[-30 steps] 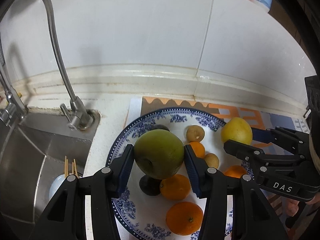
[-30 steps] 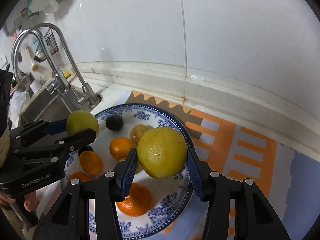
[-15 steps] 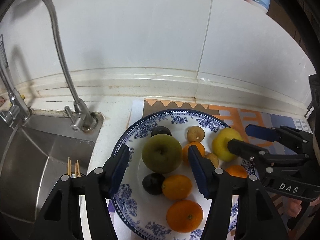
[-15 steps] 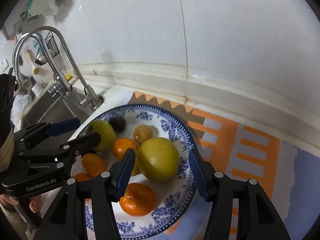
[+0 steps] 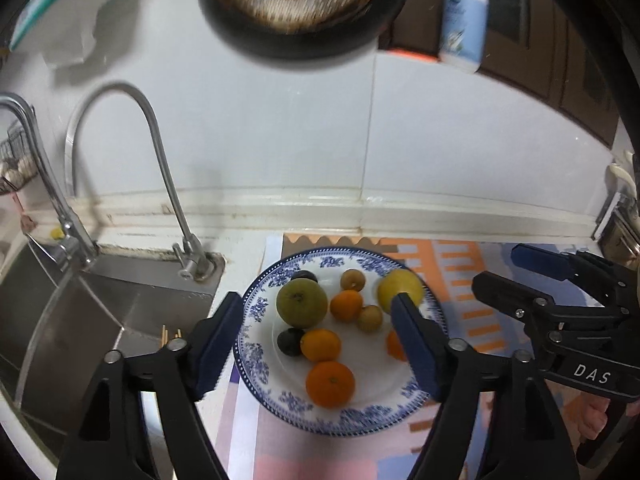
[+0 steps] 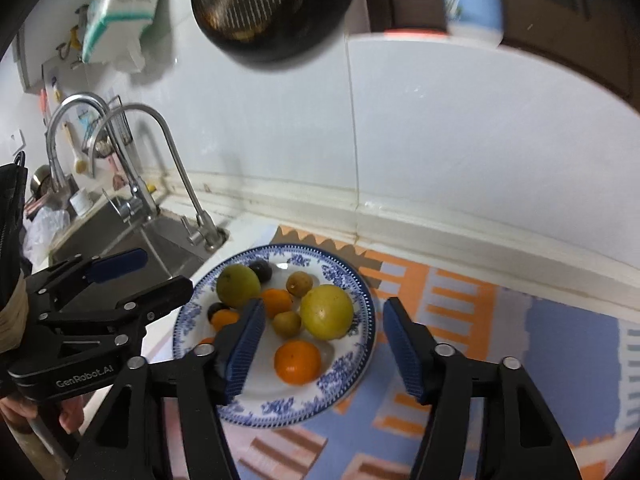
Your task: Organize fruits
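Both grippers have let go of their fruit and drawn back above the plate, jaws now spread wide and empty.

Left wrist view: the left gripper (image 5: pixel 318 336) hangs over the blue-patterned plate (image 5: pixel 256 364) with its jaws far apart, touching nothing; the green fruit (image 5: pixel 301 305) it carried a second ago lies on the plate's faucet side, a dark fruit (image 5: pixel 290 341) and oranges (image 5: pixel 330 383) close by, the yellow fruit (image 5: pixel 399 289) on the far side. Right wrist view: the right gripper (image 6: pixel 324 346) is likewise wide apart and empty above the plate (image 6: pixel 340 372), where the yellow fruit (image 6: pixel 327 311) rests near the rim away from the faucet (image 6: pixel 176 176), beside an orange (image 6: pixel 297 361).
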`<state>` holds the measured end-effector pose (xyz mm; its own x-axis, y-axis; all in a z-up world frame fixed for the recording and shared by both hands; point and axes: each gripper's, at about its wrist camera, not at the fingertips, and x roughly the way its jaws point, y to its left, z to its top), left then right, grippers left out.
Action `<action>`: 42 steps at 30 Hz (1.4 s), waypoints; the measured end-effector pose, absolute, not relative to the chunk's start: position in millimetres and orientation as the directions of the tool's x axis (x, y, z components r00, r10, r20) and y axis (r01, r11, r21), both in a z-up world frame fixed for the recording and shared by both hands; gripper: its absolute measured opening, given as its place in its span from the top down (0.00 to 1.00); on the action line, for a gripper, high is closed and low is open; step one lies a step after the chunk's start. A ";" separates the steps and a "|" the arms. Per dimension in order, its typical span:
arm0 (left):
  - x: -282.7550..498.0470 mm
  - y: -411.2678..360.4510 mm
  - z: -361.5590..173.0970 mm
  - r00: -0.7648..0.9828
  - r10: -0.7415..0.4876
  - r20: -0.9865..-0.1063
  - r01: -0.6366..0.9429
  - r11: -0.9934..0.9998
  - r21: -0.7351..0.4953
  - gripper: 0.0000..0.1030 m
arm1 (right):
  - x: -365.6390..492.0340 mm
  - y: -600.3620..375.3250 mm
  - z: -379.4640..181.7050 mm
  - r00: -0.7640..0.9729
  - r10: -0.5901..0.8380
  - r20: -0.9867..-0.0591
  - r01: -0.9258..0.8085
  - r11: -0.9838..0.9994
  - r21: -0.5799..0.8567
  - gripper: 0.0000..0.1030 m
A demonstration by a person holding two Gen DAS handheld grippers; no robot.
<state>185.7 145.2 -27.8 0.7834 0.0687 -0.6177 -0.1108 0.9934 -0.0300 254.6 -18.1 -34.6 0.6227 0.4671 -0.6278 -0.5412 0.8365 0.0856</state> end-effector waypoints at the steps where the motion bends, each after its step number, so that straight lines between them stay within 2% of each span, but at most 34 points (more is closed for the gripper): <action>1: 178.7 140.4 -22.4 0.790 0.075 -0.608 -0.110 0.994 -0.020 0.21 | 248.3 -21.6 -29.8 0.635 0.462 -0.620 -0.535 0.841 0.079 0.36; 4: 157.6 129.0 -9.8 0.811 0.080 -0.580 -0.103 0.995 -0.007 0.13 | 226.4 -34.3 -15.4 0.669 0.441 -0.598 -0.509 0.858 0.063 0.33; 5: 152.2 125.3 -6.7 0.816 0.082 -0.572 -0.101 0.995 -0.002 0.12 | 219.1 -38.8 -11.2 0.681 0.433 -0.590 -0.499 0.865 0.058 0.30; 13: 102.9 95.3 9.9 0.850 0.083 -0.520 -0.076 0.997 0.036 0.00 | 158.2 -75.7 13.9 0.768 0.349 -0.537 -0.408 0.913 0.009 0.20; 20: 67.1 68.1 11.8 0.875 0.057 -0.480 -0.040 0.998 0.046 0.00 | 109.2 -103.8 16.4 0.814 0.286 -0.506 -0.342 0.940 -0.019 0.15; 28: 33.7 43.9 12.7 0.882 0.029 -0.471 -0.001 0.998 0.059 0.00 | 69.2 -136.9 12.4 0.823 0.228 -0.520 -0.257 0.966 0.018 0.15; 42: -0.5 18.1 21.6 0.885 -0.019 -0.466 0.052 0.997 0.057 0.00 | 14.7 -169.3 19.9 0.858 0.163 -0.487 -0.181 0.984 0.010 0.15</action>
<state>-0.5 18.1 21.6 0.8845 -0.0191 -0.4661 0.0515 0.9970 0.0569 14.7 -169.3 19.9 0.8579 0.1627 -0.4873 -0.1805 0.9835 0.0105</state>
